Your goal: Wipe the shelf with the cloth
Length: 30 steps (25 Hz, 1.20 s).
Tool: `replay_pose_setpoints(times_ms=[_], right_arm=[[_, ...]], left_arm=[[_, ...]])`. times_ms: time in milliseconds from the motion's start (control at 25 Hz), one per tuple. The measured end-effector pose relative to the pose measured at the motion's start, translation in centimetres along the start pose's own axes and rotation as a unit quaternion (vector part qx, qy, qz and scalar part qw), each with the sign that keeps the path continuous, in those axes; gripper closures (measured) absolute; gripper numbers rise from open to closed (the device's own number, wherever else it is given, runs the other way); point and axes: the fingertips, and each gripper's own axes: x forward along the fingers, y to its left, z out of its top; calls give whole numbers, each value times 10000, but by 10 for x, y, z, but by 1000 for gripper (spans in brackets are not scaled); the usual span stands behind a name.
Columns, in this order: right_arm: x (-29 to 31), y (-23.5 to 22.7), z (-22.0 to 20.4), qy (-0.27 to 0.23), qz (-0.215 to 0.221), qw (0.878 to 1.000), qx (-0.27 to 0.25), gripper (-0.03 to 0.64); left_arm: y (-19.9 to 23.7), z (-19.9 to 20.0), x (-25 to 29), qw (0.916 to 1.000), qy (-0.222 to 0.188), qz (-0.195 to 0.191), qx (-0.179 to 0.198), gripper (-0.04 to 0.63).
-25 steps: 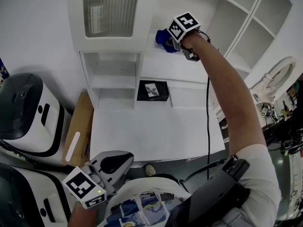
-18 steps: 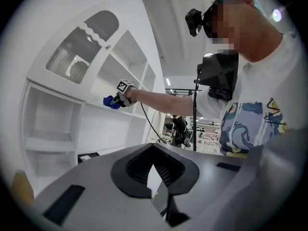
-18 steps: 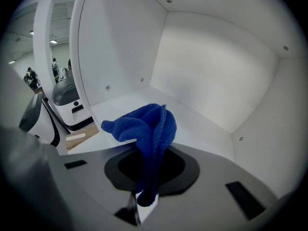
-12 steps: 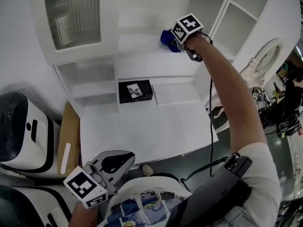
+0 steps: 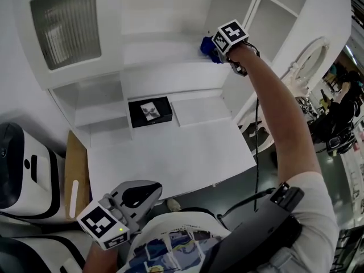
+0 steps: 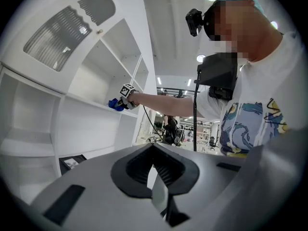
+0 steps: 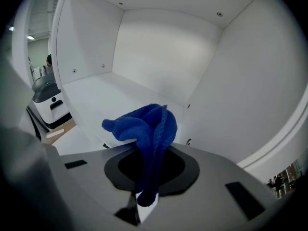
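Observation:
A crumpled blue cloth (image 7: 147,129) sticks up from my right gripper (image 7: 147,177), which is shut on it. In the head view the cloth (image 5: 207,46) rests at the right end of the white upper shelf (image 5: 159,56), close to the upright partition, with my right gripper (image 5: 220,49) raised at arm's length behind it. The shelf board (image 7: 106,97) stretches away bare to the cloth's left. My left gripper (image 5: 133,201) hangs low by my body, shut with nothing in it. From the left gripper (image 6: 156,177) view, the cloth (image 6: 114,104) shows far off.
A black box (image 5: 149,112) lies on the lower shelf above the white desk top (image 5: 170,158). A ribbed-glass cabinet door (image 5: 65,24) stands left of the shelf, the partition (image 5: 244,21) right of it. White machines (image 5: 23,169) and cardboard (image 5: 71,175) sit at the left.
The head view has swung, so the shelf unit sits further left in the picture. My right gripper with the cloth has edged toward the shelf's right end. The left gripper has not moved.

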Motion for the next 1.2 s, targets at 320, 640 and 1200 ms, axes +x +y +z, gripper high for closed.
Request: replay_pose_setpoints(times_ms=[320,640,1200], right_arm=[[-8,-5,-12,30,-330,9989,-324,552],[-23,-18,-43,-61,-576,9982,-120,552],[-60,22,-109,-957,-445,9925,622,551]], left_arm=[[-2,0,2,10000,-12,-53,-7,583],[-11,-4,-9,10000,-9,-23,11,583],[-27,-20,-40,10000,9,17,-97,583]])
